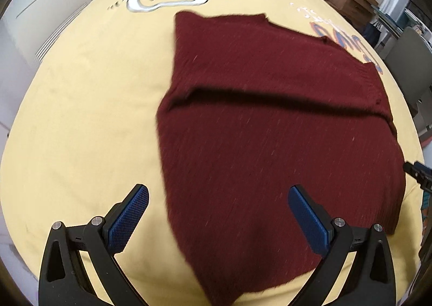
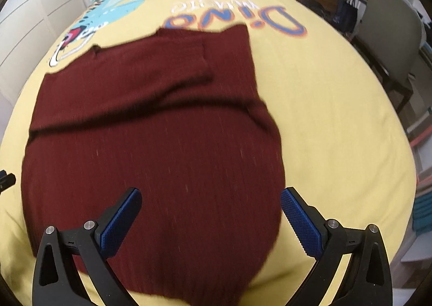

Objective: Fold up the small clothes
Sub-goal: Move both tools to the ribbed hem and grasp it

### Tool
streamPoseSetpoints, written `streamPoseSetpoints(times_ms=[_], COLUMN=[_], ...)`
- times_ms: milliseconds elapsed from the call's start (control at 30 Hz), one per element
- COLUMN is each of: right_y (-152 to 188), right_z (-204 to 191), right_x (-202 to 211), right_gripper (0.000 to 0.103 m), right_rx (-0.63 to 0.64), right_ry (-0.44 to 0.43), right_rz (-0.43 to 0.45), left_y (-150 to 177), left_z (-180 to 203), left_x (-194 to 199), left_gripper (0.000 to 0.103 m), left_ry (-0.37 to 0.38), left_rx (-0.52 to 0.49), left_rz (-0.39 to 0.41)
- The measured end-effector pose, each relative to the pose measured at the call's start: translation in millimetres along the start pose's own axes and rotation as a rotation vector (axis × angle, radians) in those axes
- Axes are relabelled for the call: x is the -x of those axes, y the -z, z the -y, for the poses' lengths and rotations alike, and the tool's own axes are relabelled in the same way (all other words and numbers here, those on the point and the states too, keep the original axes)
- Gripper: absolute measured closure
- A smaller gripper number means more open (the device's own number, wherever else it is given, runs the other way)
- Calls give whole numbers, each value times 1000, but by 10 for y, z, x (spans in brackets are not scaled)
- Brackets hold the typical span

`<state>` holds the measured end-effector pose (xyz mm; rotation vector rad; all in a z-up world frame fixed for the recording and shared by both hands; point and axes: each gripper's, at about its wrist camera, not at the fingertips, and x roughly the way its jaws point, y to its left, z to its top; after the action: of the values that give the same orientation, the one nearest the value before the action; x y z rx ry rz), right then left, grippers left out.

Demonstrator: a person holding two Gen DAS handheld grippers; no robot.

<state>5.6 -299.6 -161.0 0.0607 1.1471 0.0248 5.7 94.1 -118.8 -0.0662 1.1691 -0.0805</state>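
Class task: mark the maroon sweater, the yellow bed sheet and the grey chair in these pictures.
maroon sweater [image 1: 270,144]: left wrist view, on its flat middle panel.
yellow bed sheet [image 1: 89,117]: left wrist view, on a bare stretch left of the sweater.
grey chair [image 2: 388,33]: right wrist view, on its backrest.

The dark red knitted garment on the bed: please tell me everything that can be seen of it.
The dark red knitted garment looks like a small sweater of fine ribbed wool-like knit, with pale lint specks. It lies flat on the yellow printed bedsheet, partly folded: one layer lies over the body, making a fold line across the middle. A ribbed band shows at its far edge. It covers part of the sheet's lettering. Both the left gripper and the right gripper are open above its near end, apparently not gripping it.
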Motion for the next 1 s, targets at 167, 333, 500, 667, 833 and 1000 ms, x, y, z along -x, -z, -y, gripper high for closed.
streamPoseSetpoints(times_ms=[167,333,500,667,833,1000], right_y=[288,490,613,739,822,864], right_z=[83,175,218,278,312,310], right_x=[-2,-37,-31,-82,-180,-263], right_gripper=[1,1,1,1,1,1], right_rx=[-11,-37,-50,-89,-103,-103], right_ry=[9,12,12,-31,-38,-51], right_rz=[-49,-83,-104,-138,-180,-214], left_y=[196,383,548,663,698,650], left_z=[-63,-63,-60,-39,10,52], left_x=[-8,-43,-154,-261,-349,-530], left_gripper=[1,1,1,1,1,2], left_ry=[-7,-22,-34,-18,-17,3], left_rx=[28,17,9,12,-4,-3], left_rz=[-41,-101,-167,-211,-233,-263])
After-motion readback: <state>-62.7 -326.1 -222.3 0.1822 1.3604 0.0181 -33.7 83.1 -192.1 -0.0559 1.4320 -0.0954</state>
